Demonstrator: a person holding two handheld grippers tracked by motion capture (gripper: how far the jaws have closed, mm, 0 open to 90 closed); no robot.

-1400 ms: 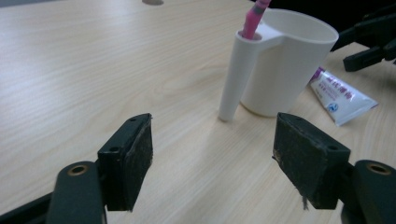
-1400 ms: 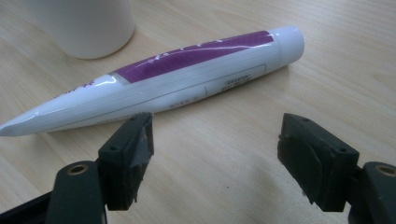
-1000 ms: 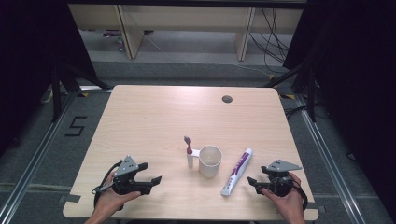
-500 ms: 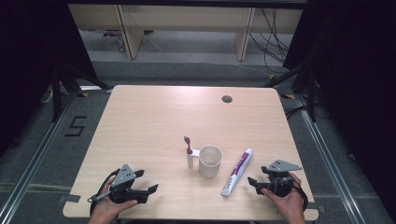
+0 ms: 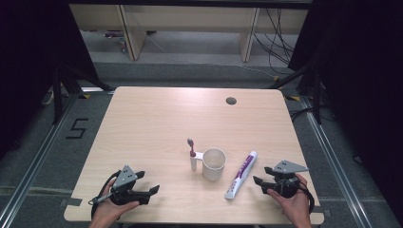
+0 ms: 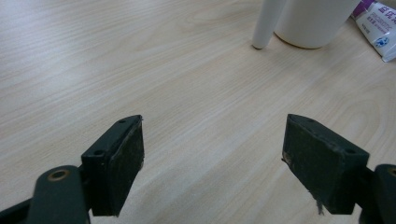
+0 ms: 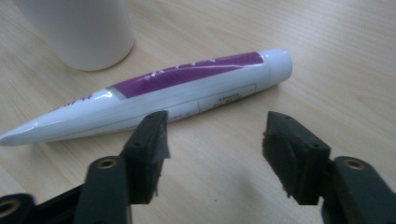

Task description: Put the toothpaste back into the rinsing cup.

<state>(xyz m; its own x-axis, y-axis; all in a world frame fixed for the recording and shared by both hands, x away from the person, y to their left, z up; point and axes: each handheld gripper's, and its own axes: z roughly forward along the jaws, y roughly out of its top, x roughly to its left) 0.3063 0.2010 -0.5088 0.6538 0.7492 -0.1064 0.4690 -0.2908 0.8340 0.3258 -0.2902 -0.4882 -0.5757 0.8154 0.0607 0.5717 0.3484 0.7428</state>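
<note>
Left gripper (image 5: 153, 191) drawn back toward near table edge since a second ago; right gripper (image 5: 257, 181) unchanged. Both sets of jaws wide, empty. White-and-purple plastic toothpaste tube (image 7: 154, 95) lies flat just ahead of right jaws, beside white round cup (image 5: 214, 164). Nothing grasped yet; pickup remains.

High view looks forward and down over the whole table (image 5: 157, 118); both gripper views sit low and close, sharing the cup (image 6: 317, 21) and tube (image 7: 154, 100).
</note>
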